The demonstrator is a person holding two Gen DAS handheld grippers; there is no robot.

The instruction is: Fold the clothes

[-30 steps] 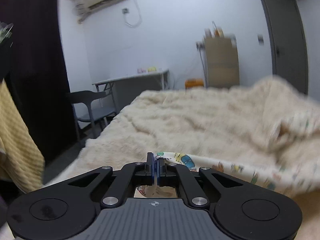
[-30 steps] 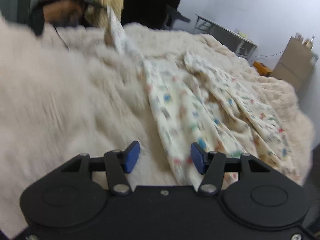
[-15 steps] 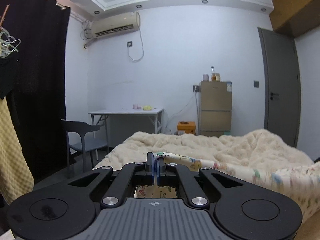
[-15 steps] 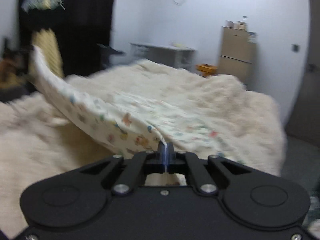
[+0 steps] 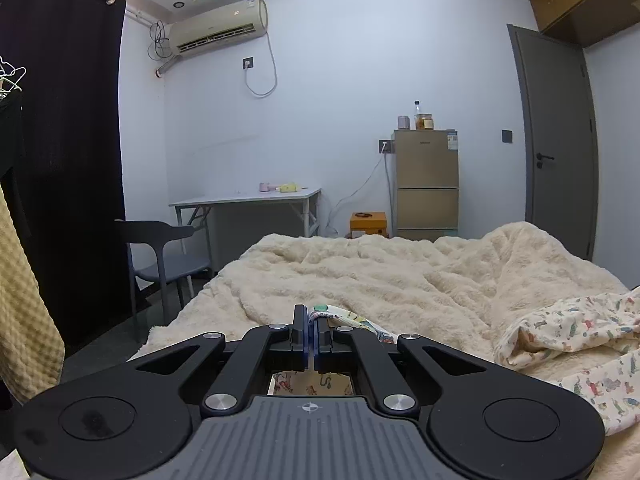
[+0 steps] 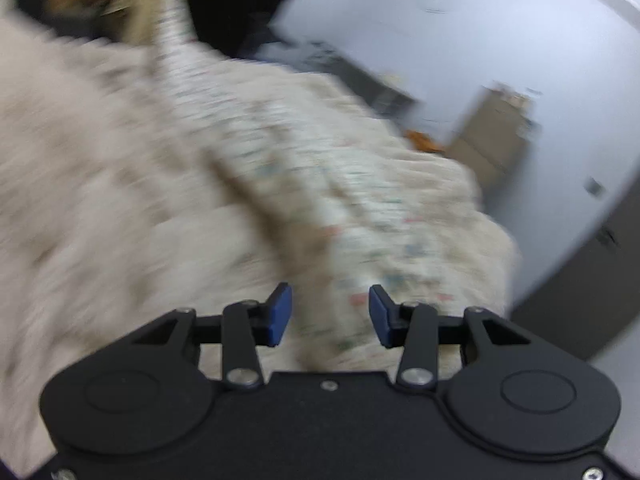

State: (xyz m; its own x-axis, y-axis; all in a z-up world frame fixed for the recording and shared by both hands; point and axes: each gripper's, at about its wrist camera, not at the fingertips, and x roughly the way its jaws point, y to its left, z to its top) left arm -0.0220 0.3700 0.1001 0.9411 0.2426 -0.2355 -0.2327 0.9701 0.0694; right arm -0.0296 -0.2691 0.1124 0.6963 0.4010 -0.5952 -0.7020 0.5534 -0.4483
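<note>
A cream garment with small coloured prints (image 5: 580, 344) lies rumpled on a fluffy cream blanket (image 5: 360, 272). My left gripper (image 5: 311, 334) is shut on one edge of the garment and holds it raised above the bed. The right wrist view is badly blurred by motion. There my right gripper (image 6: 330, 314) hangs over the printed garment (image 6: 352, 216). Its jaws are opening, the blue pads (image 6: 279, 312) stand apart, and the cloth lies below them without being pinched.
A grey chair (image 5: 160, 248) and a white folding table (image 5: 248, 200) stand left of the bed. A small brown fridge (image 5: 426, 184), an orange box (image 5: 368, 224) and a grey door (image 5: 556, 144) are behind. A black curtain (image 5: 60, 160) and a yellow towel (image 5: 24, 312) hang at left.
The right gripper shut on the garment's edge half a second ago, then let it go and swung sideways. The left gripper rose, still gripping the cloth.
</note>
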